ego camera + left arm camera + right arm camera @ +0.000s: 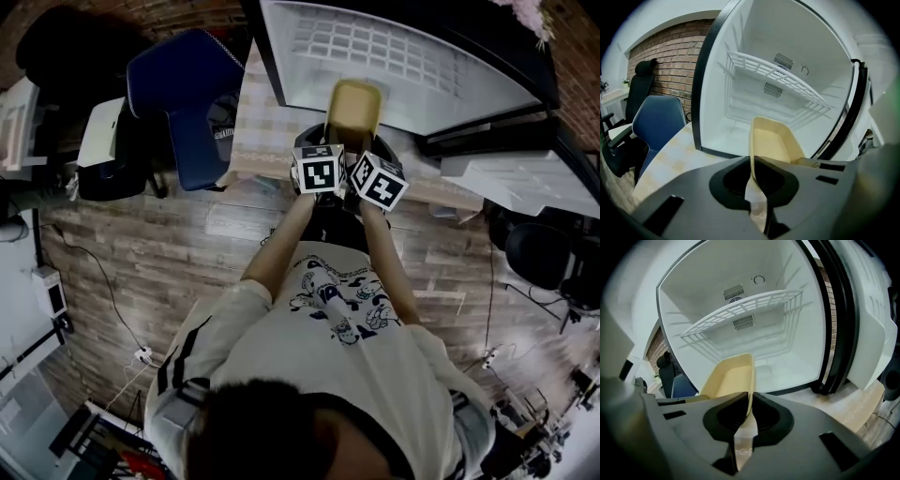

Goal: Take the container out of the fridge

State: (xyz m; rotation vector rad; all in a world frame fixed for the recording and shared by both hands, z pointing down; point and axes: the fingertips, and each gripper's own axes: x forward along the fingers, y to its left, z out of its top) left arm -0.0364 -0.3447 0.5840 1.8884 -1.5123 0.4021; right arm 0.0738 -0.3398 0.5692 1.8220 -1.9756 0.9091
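A wood-plank floor (169,253) is showing beneath the person, and a desk (258,141) under a pale checked cloth is carrying a small white fridge (740,42) that is standing open, with a white wire shelf (773,75) across its bare interior. A blue padded chair (187,94) is standing beside the desk, with a black office chair (640,89) and a red brick wall (670,61) beyond it.

Both forearms are reaching forward, side by side, toward the fridge. The left gripper (752,161) and the right gripper (751,401) are sitting close together, their marker cubes almost touching.

A pale yellow rectangular plastic container (353,112) is being held level at the fridge's open mouth. The left gripper's fingers (729,180) are pinching its left side wall; the right gripper's fingers (724,420) are pinching its right side wall. Whether its far end is inside the fridge cannot be told.
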